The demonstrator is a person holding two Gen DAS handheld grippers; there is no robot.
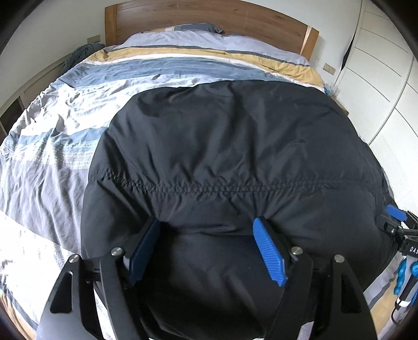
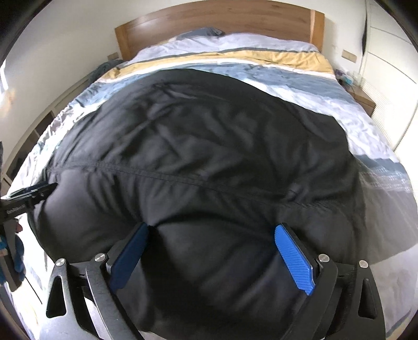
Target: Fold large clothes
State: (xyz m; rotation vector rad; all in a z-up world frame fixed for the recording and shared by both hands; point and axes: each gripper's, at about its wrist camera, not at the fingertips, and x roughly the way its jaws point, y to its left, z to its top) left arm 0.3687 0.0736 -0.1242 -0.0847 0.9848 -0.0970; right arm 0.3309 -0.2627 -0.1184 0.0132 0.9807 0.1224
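A large black padded jacket lies spread on the bed; it also fills the right wrist view. A stitched seam runs across it. My left gripper is wide apart, its blue pads pressed into the jacket's near edge with a bulge of fabric between them. My right gripper is equally wide, its blue pads also astride a bulge of the near edge. The right gripper shows at the right edge of the left wrist view, the left gripper at the left edge of the right wrist view.
The bed has a striped blue, grey, white and yellow duvet and a wooden headboard. White wardrobe doors stand on the right. A low shelf runs along the left wall.
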